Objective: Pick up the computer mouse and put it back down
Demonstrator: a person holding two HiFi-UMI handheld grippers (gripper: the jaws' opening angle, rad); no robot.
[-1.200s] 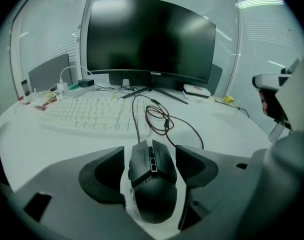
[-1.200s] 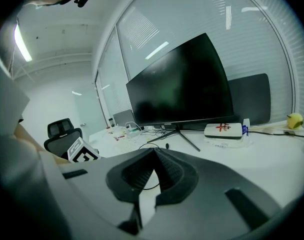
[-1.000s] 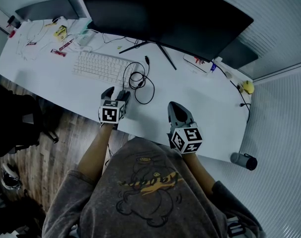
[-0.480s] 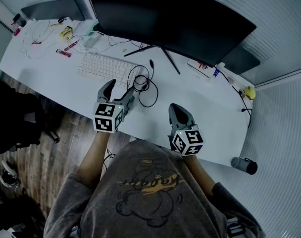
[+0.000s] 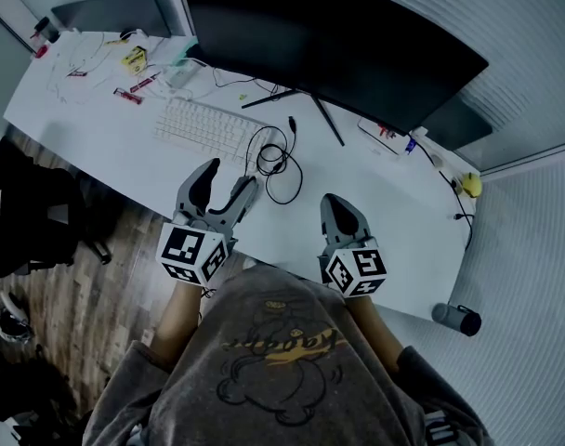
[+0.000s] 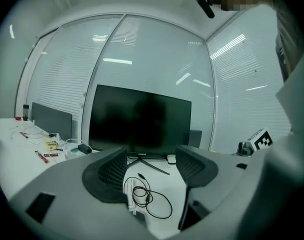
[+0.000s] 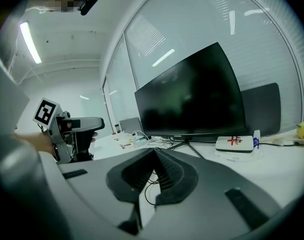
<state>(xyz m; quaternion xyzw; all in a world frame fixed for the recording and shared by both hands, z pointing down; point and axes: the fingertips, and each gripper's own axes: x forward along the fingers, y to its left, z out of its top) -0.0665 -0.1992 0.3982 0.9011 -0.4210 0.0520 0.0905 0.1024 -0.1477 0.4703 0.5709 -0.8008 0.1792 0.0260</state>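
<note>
I can read next to nothing. The monitor [image 6: 140,120] has a small pale brand mark on its lower bezel, at six o'clock, too fine to spell out. The white box [image 7: 234,143], at four o'clock from the stand, bears an illegible red mark. The left cube [image 5: 191,252] and right cube [image 5: 355,272] show coded black-and-white squares.

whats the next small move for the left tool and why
Probably draw the left tool further back: its jaws stand apart and empty, the white mouse lies free on the desk ahead of them, and the tool has backed toward the person, so the put-down looks done.
</note>
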